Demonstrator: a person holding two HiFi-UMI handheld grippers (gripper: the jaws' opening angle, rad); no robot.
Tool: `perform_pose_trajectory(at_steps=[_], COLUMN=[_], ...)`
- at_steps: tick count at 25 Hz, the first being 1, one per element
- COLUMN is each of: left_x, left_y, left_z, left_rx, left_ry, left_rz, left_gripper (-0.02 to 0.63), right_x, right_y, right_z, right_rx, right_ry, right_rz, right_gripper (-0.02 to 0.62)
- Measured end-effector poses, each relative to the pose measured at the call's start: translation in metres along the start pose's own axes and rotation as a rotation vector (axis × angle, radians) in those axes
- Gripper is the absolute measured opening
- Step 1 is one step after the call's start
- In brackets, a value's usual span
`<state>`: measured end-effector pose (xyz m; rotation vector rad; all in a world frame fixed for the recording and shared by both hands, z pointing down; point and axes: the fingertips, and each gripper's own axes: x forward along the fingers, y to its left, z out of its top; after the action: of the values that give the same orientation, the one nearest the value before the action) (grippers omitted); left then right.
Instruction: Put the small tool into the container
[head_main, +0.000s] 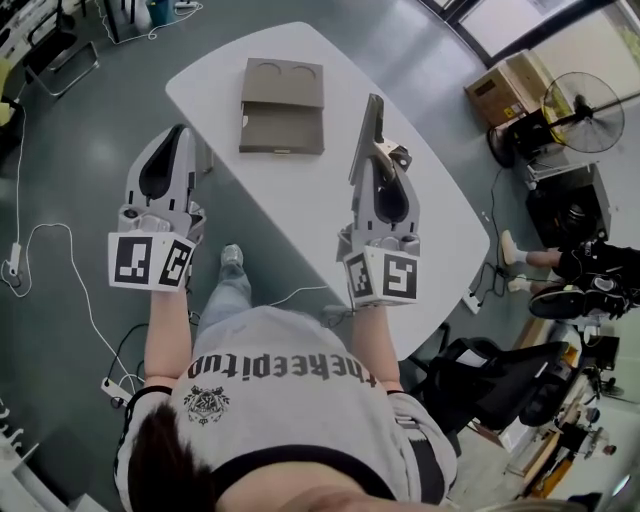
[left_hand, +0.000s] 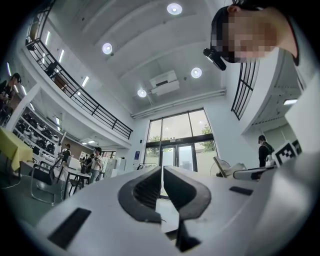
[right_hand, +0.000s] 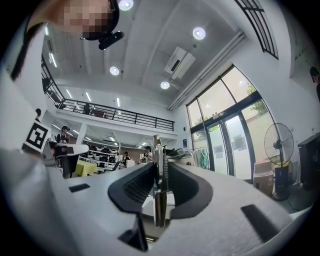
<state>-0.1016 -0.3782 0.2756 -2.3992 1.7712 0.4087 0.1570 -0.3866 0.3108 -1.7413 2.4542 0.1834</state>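
Observation:
A flat grey-brown container (head_main: 282, 105) with two round recesses and one rectangular recess lies on the white table (head_main: 300, 205), toward its far end. My right gripper (head_main: 383, 160) is held over the table's right part, pointing up, shut on the small metal tool (head_main: 370, 125). The tool stands up out of the jaws, right of the container. In the right gripper view the tool (right_hand: 159, 172), with a spring on it, is clamped between the pads (right_hand: 134, 186). My left gripper (head_main: 178, 135) hangs off the table's left edge, its jaws together and holding nothing (left_hand: 161, 170).
A standing fan (head_main: 582, 112) and a cardboard box (head_main: 508, 88) are on the floor at the far right. A black office chair (head_main: 500, 385) stands near the table's right end. Cables (head_main: 60, 260) trail across the floor on the left. Both gripper views look up at the ceiling.

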Motion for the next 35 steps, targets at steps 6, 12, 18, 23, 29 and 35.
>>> perform_pose_trajectory(at_steps=[6,12,18,23,29,35], left_x=[0.051,0.096,0.13,0.151,0.169,0.18], left_y=[0.04,0.079,0.102,0.123,0.135,0.145], left_z=[-0.006,-0.024,-0.043,-0.058,-0.078,-0.094], left_rx=[0.007,-0.012,-0.024,-0.034,-0.047,-0.056], left_ry=[-0.012,0.009,0.03,0.048,0.077,0.105], left_rz=[-0.039,-0.076,-0.105,-0.123,-0.146,-0.15], left_gripper=[0.014,0.014,0.014,0.014,0.014,0.014], right_x=[0.06,0.113,0.149,0.175,0.196,0.202], right_y=[0.008,0.021,0.027,0.042,0.054,0.054], right_z=[-0.01,-0.03,-0.065,-0.103,-0.154,-0.215], right_rx=[-0.019,-0.076,-0.174,-0.247,-0.269,-0.378], right_ry=[0.014,0.054,0.138,0.21,0.298,0.433], right_rz=[-0.018,-0.027,-0.014,0.036,0.093,0.148], right_gripper=[0.092,0.092,0.092,0.092,0.092,0.092])
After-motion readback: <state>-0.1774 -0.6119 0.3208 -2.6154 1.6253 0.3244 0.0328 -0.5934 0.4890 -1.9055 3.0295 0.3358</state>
